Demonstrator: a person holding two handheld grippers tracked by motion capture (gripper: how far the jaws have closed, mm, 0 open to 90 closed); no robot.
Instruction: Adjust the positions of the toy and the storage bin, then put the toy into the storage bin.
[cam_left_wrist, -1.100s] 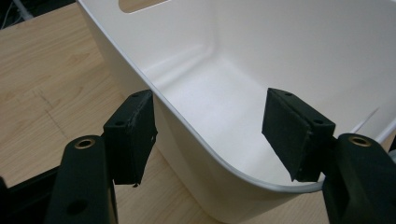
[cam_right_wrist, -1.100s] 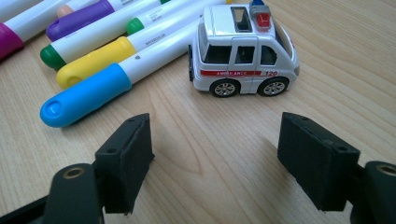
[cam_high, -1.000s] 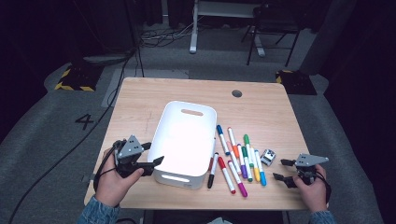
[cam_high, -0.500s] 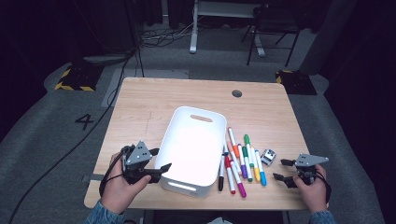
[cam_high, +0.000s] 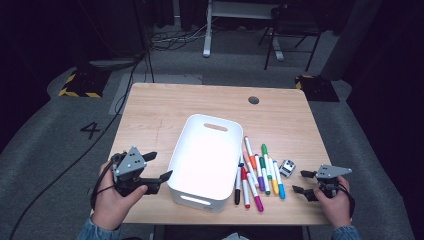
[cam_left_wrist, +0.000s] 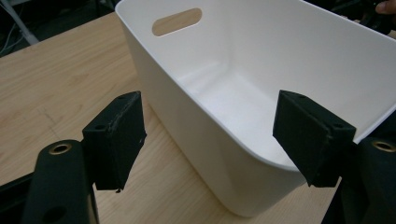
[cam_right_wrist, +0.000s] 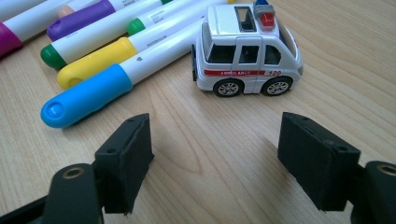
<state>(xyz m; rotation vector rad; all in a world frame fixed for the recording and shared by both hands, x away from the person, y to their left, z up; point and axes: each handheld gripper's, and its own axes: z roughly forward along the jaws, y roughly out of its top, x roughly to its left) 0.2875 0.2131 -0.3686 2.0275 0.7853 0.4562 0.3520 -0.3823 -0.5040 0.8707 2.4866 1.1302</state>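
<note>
Your left gripper view cuts off the bin (cam_left_wrist: 261, 88) at the top and right, so you see the near corner, one long wall and the slot handle at the far end, not the whole rim. In the high view the bin's wall hides the inner ends of a few pens (cam_high: 257, 172), and the small toy (cam_high: 287, 168) is too tiny there to read; your right gripper view shows it as a white ambulance (cam_right_wrist: 246, 49). That view cuts the pens (cam_right_wrist: 93, 60) off at the top and left, leaving mainly the capped ends: blue, yellow, green, purple, magenta.

Your left gripper (cam_high: 156, 167) has its jaws spread wide and grips nothing. The bin's near corner sits just ahead of the fingers (cam_left_wrist: 116, 135), between their lines; the left finger is outside the wall over bare table (cam_left_wrist: 56, 88), and the right one (cam_left_wrist: 310, 133) stands before the rim. Whether either pad touches the plastic cannot be told.

Your right gripper (cam_high: 303, 182) is also wide open and empty, low over the wood. The ambulance stands ahead of the fingers (cam_right_wrist: 128, 156), nearer the right one, clear of both. The blue cap lies just beyond the left finger, not touching it.
</note>
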